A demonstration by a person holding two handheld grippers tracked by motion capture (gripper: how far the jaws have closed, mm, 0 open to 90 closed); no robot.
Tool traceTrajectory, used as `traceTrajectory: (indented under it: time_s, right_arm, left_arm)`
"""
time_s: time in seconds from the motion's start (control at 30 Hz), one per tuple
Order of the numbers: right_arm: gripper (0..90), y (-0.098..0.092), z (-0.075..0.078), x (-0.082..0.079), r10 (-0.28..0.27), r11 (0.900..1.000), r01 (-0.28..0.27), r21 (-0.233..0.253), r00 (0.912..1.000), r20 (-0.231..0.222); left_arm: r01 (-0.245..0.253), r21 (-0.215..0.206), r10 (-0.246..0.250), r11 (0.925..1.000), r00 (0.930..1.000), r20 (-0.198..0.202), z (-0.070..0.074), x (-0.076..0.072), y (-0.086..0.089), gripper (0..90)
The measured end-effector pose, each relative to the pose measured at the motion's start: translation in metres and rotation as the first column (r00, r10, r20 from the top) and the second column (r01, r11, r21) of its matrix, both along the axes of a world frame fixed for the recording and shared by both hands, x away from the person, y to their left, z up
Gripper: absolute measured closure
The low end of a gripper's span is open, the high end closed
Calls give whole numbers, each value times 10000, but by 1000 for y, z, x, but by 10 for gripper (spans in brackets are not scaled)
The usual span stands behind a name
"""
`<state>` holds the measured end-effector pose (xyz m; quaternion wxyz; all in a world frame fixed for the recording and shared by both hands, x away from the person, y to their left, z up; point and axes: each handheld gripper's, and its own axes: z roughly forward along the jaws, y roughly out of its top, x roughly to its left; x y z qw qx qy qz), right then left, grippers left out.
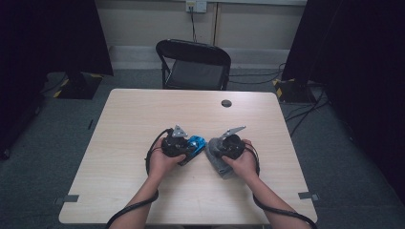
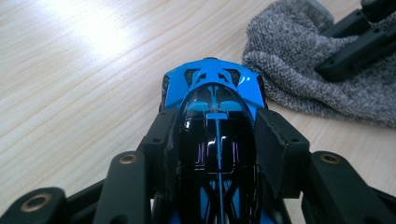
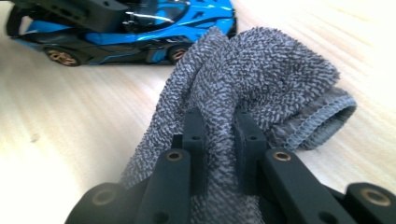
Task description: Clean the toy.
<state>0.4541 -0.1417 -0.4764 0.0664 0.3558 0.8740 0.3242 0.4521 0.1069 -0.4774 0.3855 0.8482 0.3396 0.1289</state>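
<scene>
- Reaching in from the bottom edge of the high view, both forearms angle toward the middle of the desk [image 1: 143,114], with a black cable trailing back along each one.
- The left hand [image 1: 160,162] wraps its gripper from behind, just left of the frame's centre; the grey plate on top points toward the upper part of the frame.
- The left gripper [image 1: 184,150] has its jaws closed on a blue toy car [image 1: 195,143], which sits at the centre of that view.
- In the left gripper view the toy car [image 2: 217,121] fills the lower middle, its nose pointing up the frame, and the two black jaws press against its sides.
- The right hand [image 1: 243,164] holds its gripper just right of centre in the high view, wrist bent inward so the tool leans toward the car.
- The right gripper [image 1: 220,148] has its jaws pinched on a fold of a grey cloth [image 1: 217,160], which lies on the desk beneath and beside it.
- In the right gripper view the cloth [image 3: 261,74] rises from the lower middle into the centre, bunched between the nearly closed jaws, and its stitched hem shows at the right.
- At the top of that view the toy car [image 3: 154,32] stands sideways on the desk, its front wheel just beside the cloth's upper edge; I cannot tell whether they touch.
- A black chair [image 1: 193,64] stands beyond the desk's far edge, at the upper middle of the high view.
</scene>
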Motion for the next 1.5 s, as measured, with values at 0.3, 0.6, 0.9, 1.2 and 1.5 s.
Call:
traceTrajectory:
  time_s: [0.3,0.6,0.9,1.2,1.5]
  right_arm:
    - [775,5,-1,-10,295,9993,-294,236,9996,-19]
    - [774,15,-2,-18,664,9973,-662,312,9978,-54]
    - [775,19,-2,-23,902,9947,-889,523,9957,-223]
    - [773,30,-2,-31,1343,9894,-1327,588,9906,-249]
    - [773,39,-2,-38,1741,9831,-1718,625,9842,-331]
  left_arm:
    - [-3,5,3,10000,10000,-4,0,0,0,514]
    - [12,12,-12,10000,10000,1,0,0,0,514]
    - [4,10,-4,10000,10000,5,0,0,0,514]
    - [-5,-37,6,10000,10000,14,0,0,0,514]
    - [-2,-47,2,10000,10000,32,-1,0,0,514]
